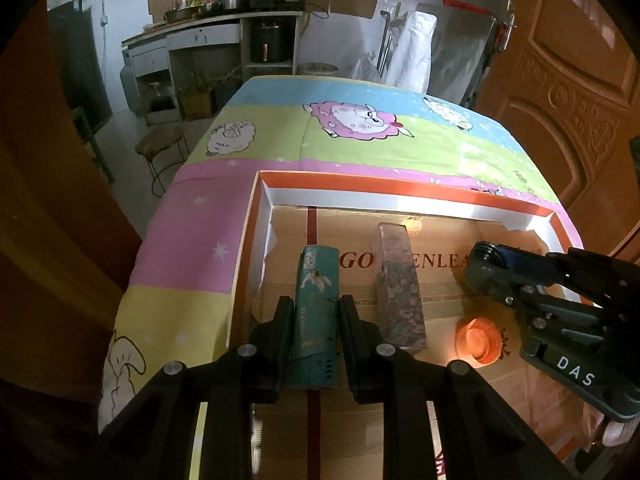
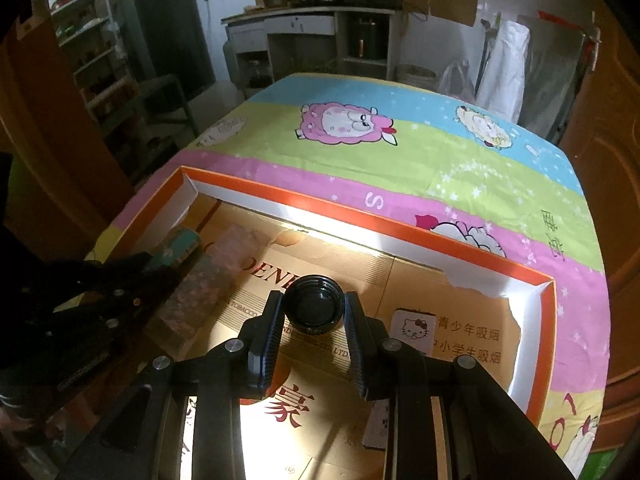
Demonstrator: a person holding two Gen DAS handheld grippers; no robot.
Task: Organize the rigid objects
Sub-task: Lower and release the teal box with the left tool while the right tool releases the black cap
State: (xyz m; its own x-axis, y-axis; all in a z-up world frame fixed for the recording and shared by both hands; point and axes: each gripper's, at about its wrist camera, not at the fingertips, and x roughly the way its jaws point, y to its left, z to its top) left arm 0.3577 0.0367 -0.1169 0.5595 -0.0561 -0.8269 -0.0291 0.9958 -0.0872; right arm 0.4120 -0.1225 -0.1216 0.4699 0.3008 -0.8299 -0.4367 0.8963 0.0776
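- The left gripper (image 1: 314,322) is closed on a teal box (image 1: 316,316), one finger pressed to each long side; the box stands upright between them, its base at the cardboard floor of the tray (image 1: 408,194).
- Just to the right of the teal box stands a tall floral-patterned box (image 1: 398,292), upright, near but apart from the left gripper.
- The right gripper (image 2: 314,312) grips a black round lid (image 2: 314,300) between its ribbed fingers, at the middle of the tray (image 2: 360,216).
- From the left wrist view, the lid (image 1: 486,268) sits at the tip of the right gripper, above an orange translucent round piece (image 1: 480,338) lying on the tray floor.
- A small white card with a cat face (image 2: 414,328) lies on the tray floor just to the right of the right gripper.
- The orange-rimmed tray rests on a bench covered by a striped cartoon-sheep cloth (image 2: 420,152).
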